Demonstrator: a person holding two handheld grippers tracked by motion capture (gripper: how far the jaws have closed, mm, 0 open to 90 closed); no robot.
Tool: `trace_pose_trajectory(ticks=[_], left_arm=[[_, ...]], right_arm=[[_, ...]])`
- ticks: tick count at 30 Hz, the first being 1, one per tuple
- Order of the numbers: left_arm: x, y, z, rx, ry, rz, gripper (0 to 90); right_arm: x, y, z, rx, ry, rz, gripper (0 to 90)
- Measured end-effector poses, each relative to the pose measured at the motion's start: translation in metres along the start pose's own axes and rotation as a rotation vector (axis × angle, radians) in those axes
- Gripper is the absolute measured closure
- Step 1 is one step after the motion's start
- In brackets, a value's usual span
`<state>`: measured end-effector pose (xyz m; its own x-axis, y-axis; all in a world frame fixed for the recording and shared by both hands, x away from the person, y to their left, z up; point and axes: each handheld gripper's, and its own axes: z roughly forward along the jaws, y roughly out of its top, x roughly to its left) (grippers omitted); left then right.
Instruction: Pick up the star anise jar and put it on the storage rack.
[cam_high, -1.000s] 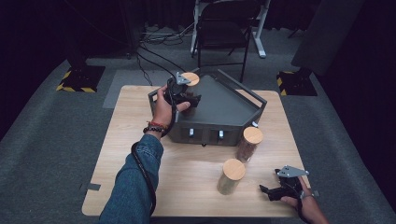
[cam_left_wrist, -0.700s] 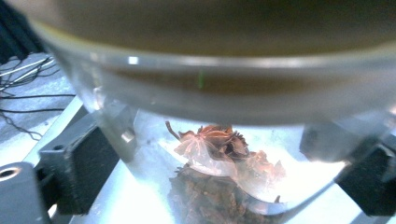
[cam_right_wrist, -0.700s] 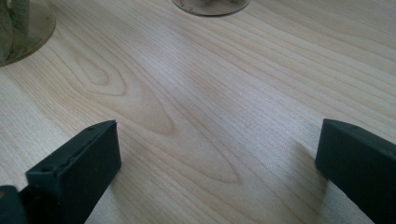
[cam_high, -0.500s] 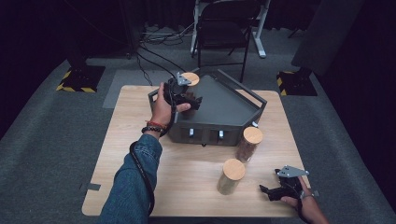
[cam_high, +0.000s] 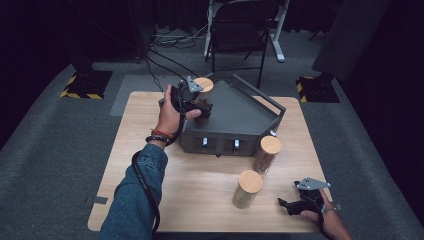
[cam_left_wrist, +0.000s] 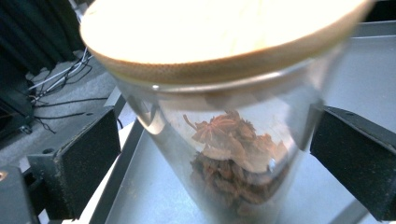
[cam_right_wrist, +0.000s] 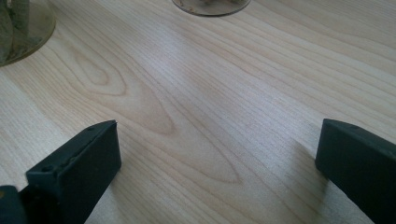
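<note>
Jar of star anise set on the grey tray, left gripper's jaws just opened around it.

The left gripper (cam_high: 200, 106) sits at the far left corner of the dark grey tray (cam_high: 240, 107), and its jaws have just been opening: they now stand wide, with the glass jar (cam_left_wrist: 224, 140) between them and a clear gap on either side. The jar stands upright on the tray, its pale wooden lid (cam_high: 204, 84) on, brown star anise in the bottom. At the near right corner of the wooden table (cam_high: 150, 150) the right gripper (cam_high: 290, 206) rests low with its jaws spread wide over bare wood, nothing between them. Two more lidded jars, one (cam_high: 264, 154) just beside the tray's near right corner and one (cam_high: 247, 189) nearer, stand between it and the tray.
</note>
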<state>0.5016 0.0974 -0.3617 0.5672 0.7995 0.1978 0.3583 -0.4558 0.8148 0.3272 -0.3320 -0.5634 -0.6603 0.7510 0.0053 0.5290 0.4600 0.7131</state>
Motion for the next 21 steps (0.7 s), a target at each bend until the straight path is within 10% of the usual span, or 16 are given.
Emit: trace_pose_trajectory(ticks=[21], left_arm=[[-0.018, -0.044, -0.056, -0.046, -0.016, 0.150, 1.3]], right_arm=[[0.000, 0.000, 0.000, 0.000, 0.000, 0.000, 0.0]])
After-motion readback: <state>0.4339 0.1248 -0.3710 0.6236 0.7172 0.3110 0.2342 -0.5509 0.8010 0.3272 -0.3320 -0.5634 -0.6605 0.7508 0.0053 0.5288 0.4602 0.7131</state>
